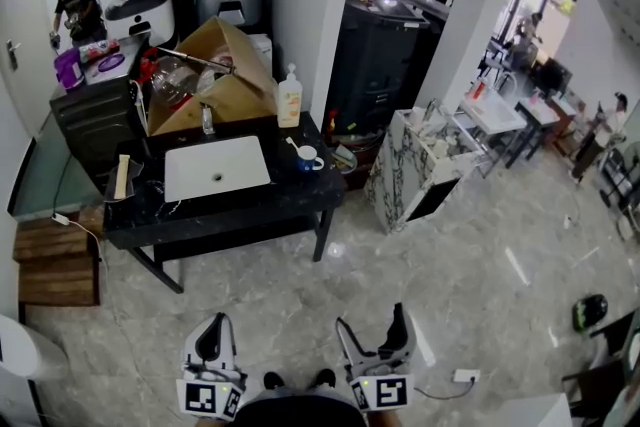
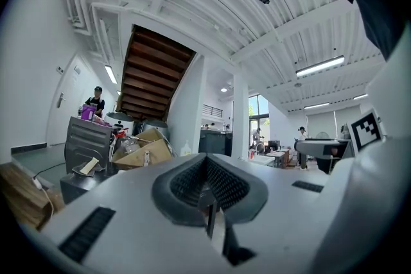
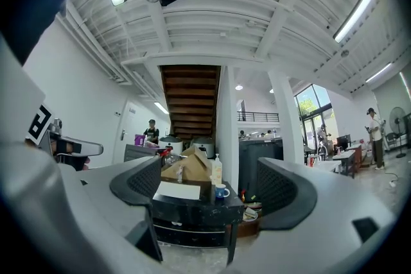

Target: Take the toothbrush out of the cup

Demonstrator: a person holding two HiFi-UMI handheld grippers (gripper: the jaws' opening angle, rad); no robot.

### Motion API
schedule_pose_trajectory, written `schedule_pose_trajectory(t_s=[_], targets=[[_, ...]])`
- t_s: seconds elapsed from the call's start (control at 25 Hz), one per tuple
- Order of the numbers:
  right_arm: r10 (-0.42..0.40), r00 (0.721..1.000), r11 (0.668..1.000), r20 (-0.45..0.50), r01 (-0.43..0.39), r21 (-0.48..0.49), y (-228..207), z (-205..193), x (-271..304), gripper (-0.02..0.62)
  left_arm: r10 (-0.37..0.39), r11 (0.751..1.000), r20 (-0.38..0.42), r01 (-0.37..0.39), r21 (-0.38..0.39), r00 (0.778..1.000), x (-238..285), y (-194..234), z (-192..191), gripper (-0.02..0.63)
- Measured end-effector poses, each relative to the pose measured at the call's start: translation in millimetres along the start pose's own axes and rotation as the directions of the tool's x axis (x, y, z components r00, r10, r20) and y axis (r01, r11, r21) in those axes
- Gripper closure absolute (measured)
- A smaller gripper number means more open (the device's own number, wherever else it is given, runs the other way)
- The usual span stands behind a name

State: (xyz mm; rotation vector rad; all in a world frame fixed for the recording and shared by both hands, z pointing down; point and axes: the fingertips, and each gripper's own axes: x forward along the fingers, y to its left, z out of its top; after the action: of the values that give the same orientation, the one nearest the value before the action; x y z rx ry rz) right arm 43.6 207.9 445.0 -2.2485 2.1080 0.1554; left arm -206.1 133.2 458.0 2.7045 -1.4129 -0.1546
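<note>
Hanging left gripper: at 6 o'clock in the head view, jaws pressed together with nothing between them.
Right gripper: just beside it, jaws spread wide and empty; the table shows far off through the gap.
Floor: marble, lying between the grippers and the table.
Table: black, toward 11 o'clock, well apart from both grippers.
Sink: white basin set in the tabletop.
Cup: blue, at 3 o'clock from the sink, near the table's right end.
Toothbrush: in the cup, handle leaning out toward 10 o'clock.
Bottle: beyond the cup, at 12 o'clock from it.
Done: nothing yet, judging by the toothbrush sitting in the cup.
Left: walk up, grip the handle (the open right gripper looks readier) and lift it clear.
</note>
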Motion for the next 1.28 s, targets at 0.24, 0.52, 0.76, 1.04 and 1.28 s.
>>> schedule_pose_trajectory(t_s=[0.24,0.52,0.76,1.04,1.28], targets=[[-0.004,1.0,1.0,-0.018,0.004,-0.008,22.2,-4.1,3.8,0.144,-0.009,1.0,-0.024,0.009,-0.002,1.0,-10.9,22.9,-6.7,0.601],[-0.012,1.0,1.0,-0.018,0.011,-0.02,30.0,1.0,12.4,0.144,-0.001,1.0,-0.025,0.001,-0.016,1.0,-8.2,40.2,-7.2,0.601],[-0.029,0.999,0.999,-0.034,0.028,-0.019,26.7,-7.9,25.3,0.144,0.011,1.0,-0.027,-0.012,-0.018,1.0,3.0,55.7,-13.2,0.601],[-0.02,0.999,1.0,-0.031,0.019,-0.025,18.1,-16.9,62.5,0.144,0.036,0.999,-0.018,-0.037,-0.019,0.999,30.9,71.5,-18.5,0.601],[0.001,1.0,1.0,-0.012,-0.001,-0.024,5.0,-22.7,104.6,0.144,0.057,0.998,-0.01,-0.057,-0.017,0.998,70.1,79.8,-24.9,0.601]])
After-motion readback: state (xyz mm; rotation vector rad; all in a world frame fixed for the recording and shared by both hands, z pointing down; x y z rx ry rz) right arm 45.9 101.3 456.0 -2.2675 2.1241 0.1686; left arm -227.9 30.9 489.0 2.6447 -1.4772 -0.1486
